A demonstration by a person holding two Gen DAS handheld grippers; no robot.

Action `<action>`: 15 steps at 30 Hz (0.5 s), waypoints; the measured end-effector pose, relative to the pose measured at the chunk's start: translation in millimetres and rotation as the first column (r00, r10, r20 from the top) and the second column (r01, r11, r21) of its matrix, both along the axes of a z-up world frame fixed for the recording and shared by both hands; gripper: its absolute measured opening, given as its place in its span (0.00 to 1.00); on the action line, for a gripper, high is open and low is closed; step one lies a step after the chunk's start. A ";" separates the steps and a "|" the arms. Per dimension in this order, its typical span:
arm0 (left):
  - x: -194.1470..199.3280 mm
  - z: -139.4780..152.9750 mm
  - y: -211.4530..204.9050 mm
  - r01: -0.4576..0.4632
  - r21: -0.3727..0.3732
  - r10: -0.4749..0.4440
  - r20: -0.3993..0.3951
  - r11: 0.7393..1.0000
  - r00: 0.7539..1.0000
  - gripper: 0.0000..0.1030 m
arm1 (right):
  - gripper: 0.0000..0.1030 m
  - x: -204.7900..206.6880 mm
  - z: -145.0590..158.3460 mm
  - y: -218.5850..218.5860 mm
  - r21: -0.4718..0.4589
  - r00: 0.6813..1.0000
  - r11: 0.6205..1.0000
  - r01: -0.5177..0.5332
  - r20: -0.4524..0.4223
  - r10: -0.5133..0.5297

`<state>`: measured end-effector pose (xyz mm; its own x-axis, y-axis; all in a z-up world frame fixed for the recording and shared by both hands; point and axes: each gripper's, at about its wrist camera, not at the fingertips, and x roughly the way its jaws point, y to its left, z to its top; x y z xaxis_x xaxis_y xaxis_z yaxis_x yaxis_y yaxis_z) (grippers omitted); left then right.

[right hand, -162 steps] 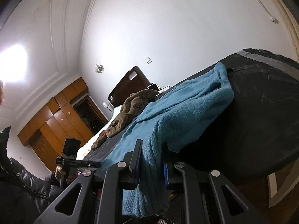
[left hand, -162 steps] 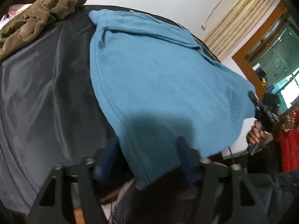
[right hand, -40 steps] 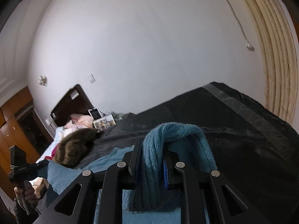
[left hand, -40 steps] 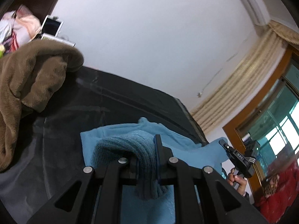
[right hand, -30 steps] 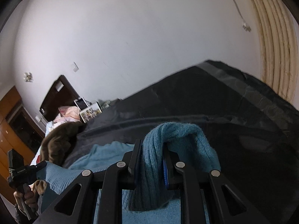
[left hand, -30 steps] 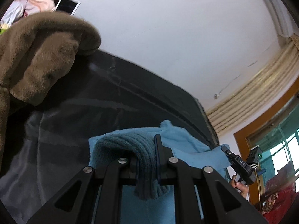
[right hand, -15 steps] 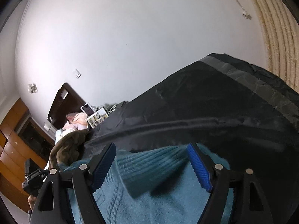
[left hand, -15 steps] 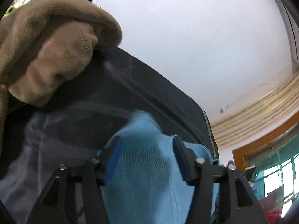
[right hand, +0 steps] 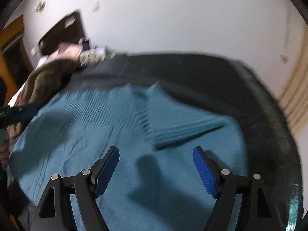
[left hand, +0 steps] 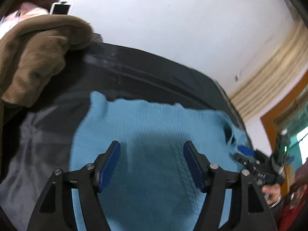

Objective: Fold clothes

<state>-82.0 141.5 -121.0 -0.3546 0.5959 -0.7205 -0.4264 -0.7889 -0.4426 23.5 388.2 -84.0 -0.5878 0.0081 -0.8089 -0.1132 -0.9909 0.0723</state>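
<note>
1. Dark bedcover (left hand: pixel 48 134) under white wall; brown blanket (left hand: pixel 34 52) heaped at its far left.
2. Blue sweater (left hand: pixel 146 134) lies flat on the cover, long axis across both views, ribbed edge toward the wall.
3. Left gripper (left hand: pixel 152 150) and right gripper (right hand: pixel 156 156) have just been opening; jaws apart above the sweater, nothing held.

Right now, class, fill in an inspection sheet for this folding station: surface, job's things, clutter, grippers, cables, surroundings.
Surface: dark cover, creased, spread over the bed.
Job's things: blue sweater lying folded on the cover, one sleeve laid across it.
Clutter: brown blanket heaped at the far left; tablet and small items behind it.
Grippers: left gripper open, jaws have just been opening, nothing between the fingers; right gripper open, just opened too, above the sweater.
Cables: nothing seen.
Surroundings: white wall, curtain, wooden window frame, dark headboard.
</note>
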 end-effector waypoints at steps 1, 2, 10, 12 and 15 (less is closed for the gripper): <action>0.4 -3.3 4.4 0.005 -0.004 -0.005 0.006 1.000 1.000 0.70 | 0.78 -6.0 -4.1 -0.4 0.003 1.000 1.000 -0.001 0.017 0.001; 0.7 -6.2 7.6 0.007 -0.009 -0.007 0.009 1.000 1.000 0.70 | 0.78 -12.8 -7.9 0.5 0.009 1.000 1.000 0.004 0.031 -0.004; 1.8 -15.0 6.2 -0.012 -0.010 0.012 -0.002 1.000 1.000 0.70 | 0.78 -53.3 -2.5 57.8 -0.029 0.973 0.974 0.225 -0.034 -0.226; 3.7 -16.6 4.2 -0.013 -0.015 0.013 -0.013 1.000 1.000 0.70 | 0.78 -52.2 3.3 69.4 -0.025 0.952 0.954 0.298 -0.067 -0.299; 7.5 -20.7 -2.3 -0.012 -0.011 0.012 -0.039 1.000 0.999 0.72 | 0.78 -31.6 15.9 70.3 0.009 0.922 0.931 0.364 -0.148 -0.359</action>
